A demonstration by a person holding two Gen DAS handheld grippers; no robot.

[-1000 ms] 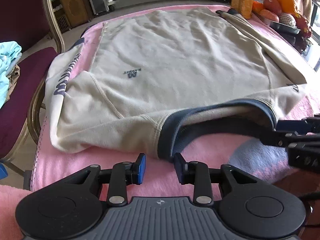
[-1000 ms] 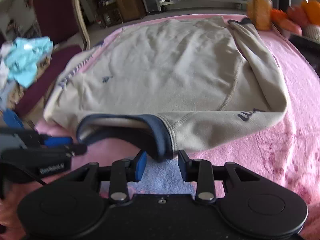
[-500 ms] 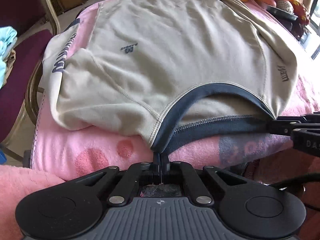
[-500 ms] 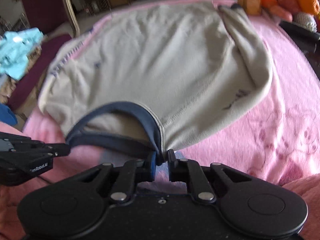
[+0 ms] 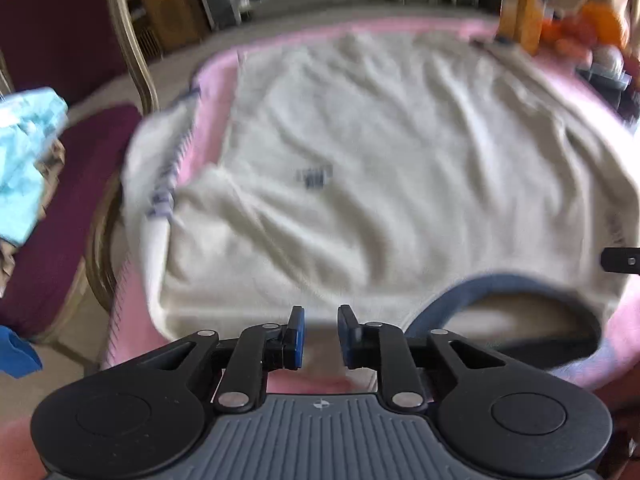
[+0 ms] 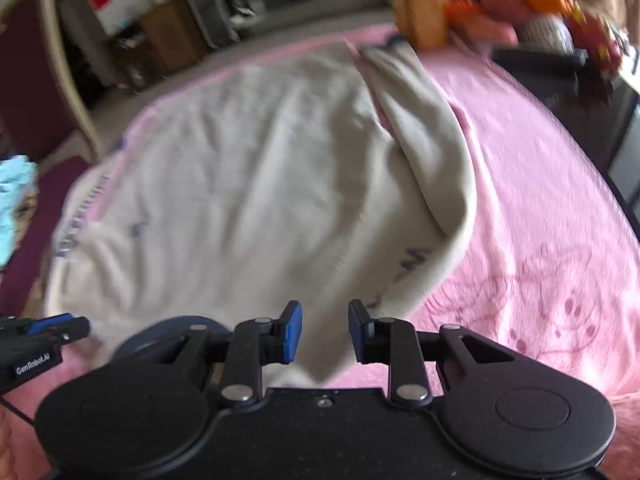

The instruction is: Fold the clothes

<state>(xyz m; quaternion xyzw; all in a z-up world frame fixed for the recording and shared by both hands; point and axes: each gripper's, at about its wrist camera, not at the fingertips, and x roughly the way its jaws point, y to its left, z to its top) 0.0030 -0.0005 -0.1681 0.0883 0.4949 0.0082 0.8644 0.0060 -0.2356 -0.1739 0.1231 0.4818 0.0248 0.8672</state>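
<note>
A cream sweatshirt lies flat, front up, on the pink blanket, its navy collar nearest me. My left gripper hovers over the near shoulder edge, left of the collar. Its jaws are opening and nothing is pinched between them. My right gripper is right of the collar, over the other shoulder of the sweatshirt. Its jaws are opening too, and cream cloth lies loose in the gap. Both views are blurred by motion.
A maroon chair with light blue clothes on it stands at the table's left. A dark tray of fruit and an orange carton sit at the far right corner. Bare pink blanket spreads to the right.
Half a second ago both grippers were shut on the navy collar. Both have let go and shifted apart, the left one leftward and the right one rightward along the shoulders.
</note>
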